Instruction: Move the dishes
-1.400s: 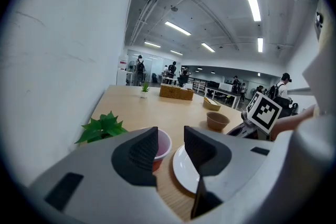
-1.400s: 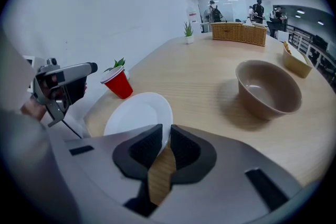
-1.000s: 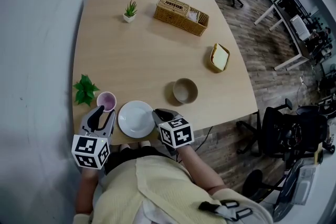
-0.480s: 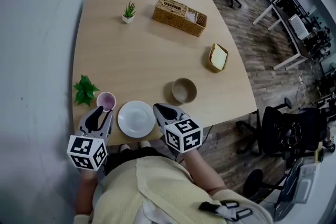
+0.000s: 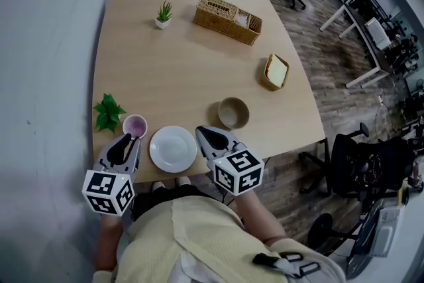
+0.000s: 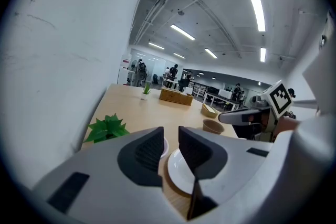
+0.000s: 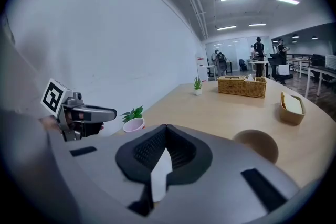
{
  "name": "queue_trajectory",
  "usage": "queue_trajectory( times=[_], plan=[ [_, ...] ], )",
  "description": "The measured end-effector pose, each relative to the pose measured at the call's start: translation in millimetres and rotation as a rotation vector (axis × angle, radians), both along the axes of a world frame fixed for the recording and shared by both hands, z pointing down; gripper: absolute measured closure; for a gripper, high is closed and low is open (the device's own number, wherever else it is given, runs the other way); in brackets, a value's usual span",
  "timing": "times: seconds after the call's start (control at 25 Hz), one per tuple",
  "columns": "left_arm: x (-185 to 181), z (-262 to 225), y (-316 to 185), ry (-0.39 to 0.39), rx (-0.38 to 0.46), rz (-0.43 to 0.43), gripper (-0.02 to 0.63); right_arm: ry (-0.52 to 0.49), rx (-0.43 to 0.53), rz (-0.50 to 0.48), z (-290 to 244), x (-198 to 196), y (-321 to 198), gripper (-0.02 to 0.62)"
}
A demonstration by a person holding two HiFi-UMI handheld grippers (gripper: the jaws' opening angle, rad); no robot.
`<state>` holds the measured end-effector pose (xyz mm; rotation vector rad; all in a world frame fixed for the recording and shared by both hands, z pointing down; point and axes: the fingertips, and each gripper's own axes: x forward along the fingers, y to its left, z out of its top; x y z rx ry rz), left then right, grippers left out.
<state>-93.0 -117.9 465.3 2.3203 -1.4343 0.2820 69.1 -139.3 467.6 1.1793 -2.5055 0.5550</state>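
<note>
A white plate (image 5: 173,148) lies at the near table edge, with a pink cup (image 5: 134,125) to its left and a brown bowl (image 5: 233,113) to its right. My left gripper (image 5: 123,148) hovers just near of the cup. Its jaws stand a narrow gap apart with nothing between them, and the plate (image 6: 181,173) shows beyond them. My right gripper (image 5: 211,138) sits at the plate's right rim with its tips (image 7: 165,131) shut together, gripping nothing. A white sliver shows low behind its fingers. The bowl (image 7: 255,145) is ahead to its right.
A yellow dish (image 5: 277,71) sits near the right edge, a wicker basket (image 5: 228,10) and a small potted plant (image 5: 163,13) at the far end, and a leafy green plant (image 5: 107,113) by the left edge. A wall runs along the left; office chairs stand to the right.
My right gripper has drifted a little right and back toward me. The left gripper's marker cube dropped slightly. Plate, cup and bowl have stayed put.
</note>
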Motion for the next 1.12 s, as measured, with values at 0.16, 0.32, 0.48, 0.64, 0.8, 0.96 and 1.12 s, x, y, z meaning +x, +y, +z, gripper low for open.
queue_trajectory(
  times=[0.16,0.32,0.48,0.64,0.8,0.96,1.12],
  plan=[
    [0.5,-0.3,-0.3,-0.013,0.003,0.008,0.512,-0.013,0.022,0.005,-7.2,0.0,-1.5,0.580],
    [0.1,-3.3,0.7,-0.015,0.005,0.010,0.512,-0.014,0.034,0.014,-11.1,-0.7,-1.0,0.580],
    [-1.6,-5.3,1.8,-0.015,0.004,0.008,0.512,-0.024,0.026,0.015,-11.0,-2.0,0.6,0.580],
    [-3.6,-5.9,1.9,-0.015,0.004,0.006,0.512,-0.028,0.027,0.015,-11.6,-3.2,1.1,0.580],
    [-4.1,-6.8,0.8,-0.012,0.007,0.009,0.512,-0.028,0.029,0.014,-11.8,-3.1,2.5,0.580],
    [1.2,-6.6,0.0,-0.009,0.007,0.022,0.512,-0.014,0.035,0.018,-10.5,2.4,3.5,0.580],
    [7.3,-7.3,0.6,-0.010,0.008,0.036,0.512,-0.002,0.040,0.023,-8.6,7.4,4.3,0.580]
  ],
)
